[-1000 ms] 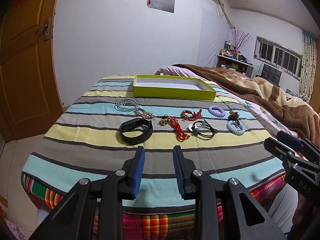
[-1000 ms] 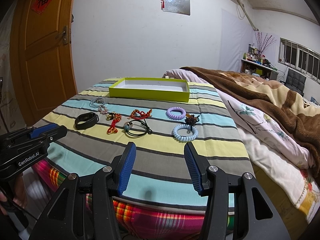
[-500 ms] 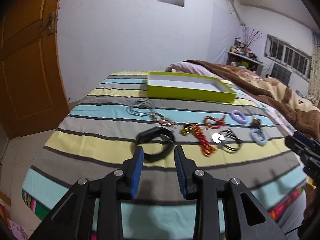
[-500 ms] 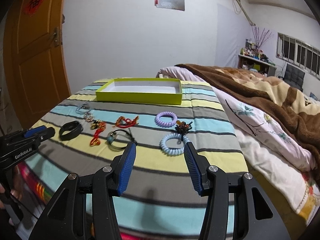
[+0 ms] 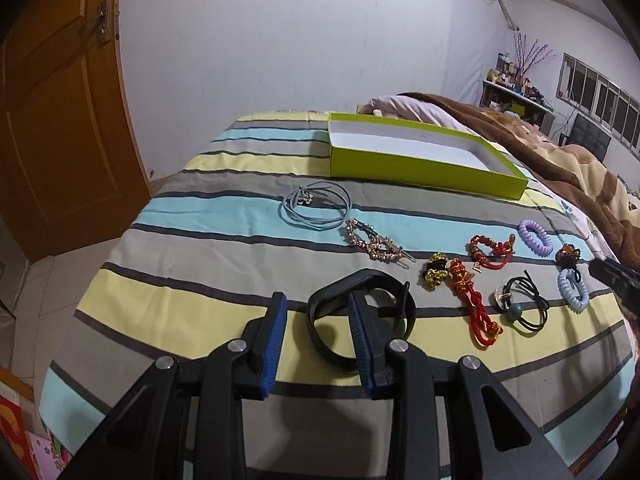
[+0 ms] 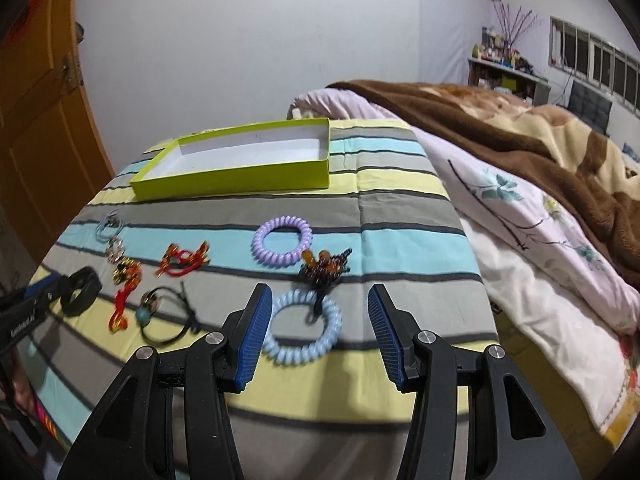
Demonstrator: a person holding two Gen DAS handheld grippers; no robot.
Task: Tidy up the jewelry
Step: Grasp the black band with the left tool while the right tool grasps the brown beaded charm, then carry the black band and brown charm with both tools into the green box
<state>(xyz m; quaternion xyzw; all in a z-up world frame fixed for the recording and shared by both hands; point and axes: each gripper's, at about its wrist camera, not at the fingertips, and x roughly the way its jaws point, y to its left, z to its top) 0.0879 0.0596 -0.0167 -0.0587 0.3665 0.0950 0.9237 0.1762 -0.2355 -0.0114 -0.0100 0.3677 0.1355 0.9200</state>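
My left gripper (image 5: 318,340) hangs over the near edge of a striped cloth (image 5: 208,248), its blue-padded jaws having just opened wide, with nothing pressed between them; a black wristband (image 5: 360,312) lies on the cloth just past the tips, partly hidden behind the right-hand finger. My right gripper (image 6: 316,334) is spread wide too, and a pale blue coil hair tie (image 6: 304,330) lies flat on the cloth between its pads, which do not press on it. From that tie, a dark beaded ornament (image 6: 324,268) sits touching it at twelve o'clock, and a purple coil hair tie (image 6: 282,246) lies beyond at eleven. At nine o'clock is a black elastic with a teal bead (image 6: 168,316), then a red and gold knotted cord (image 6: 124,296) further left, and a red beaded bracelet (image 6: 184,260) at ten. In the left view a rhinestone hair clip (image 5: 372,244) and a looped blue cord (image 5: 316,206) lie at twelve o'clock of the wristband. A shallow lime-green box (image 5: 420,164), white inside, stands open at the far side of the cloth, with none of the jewelry in it
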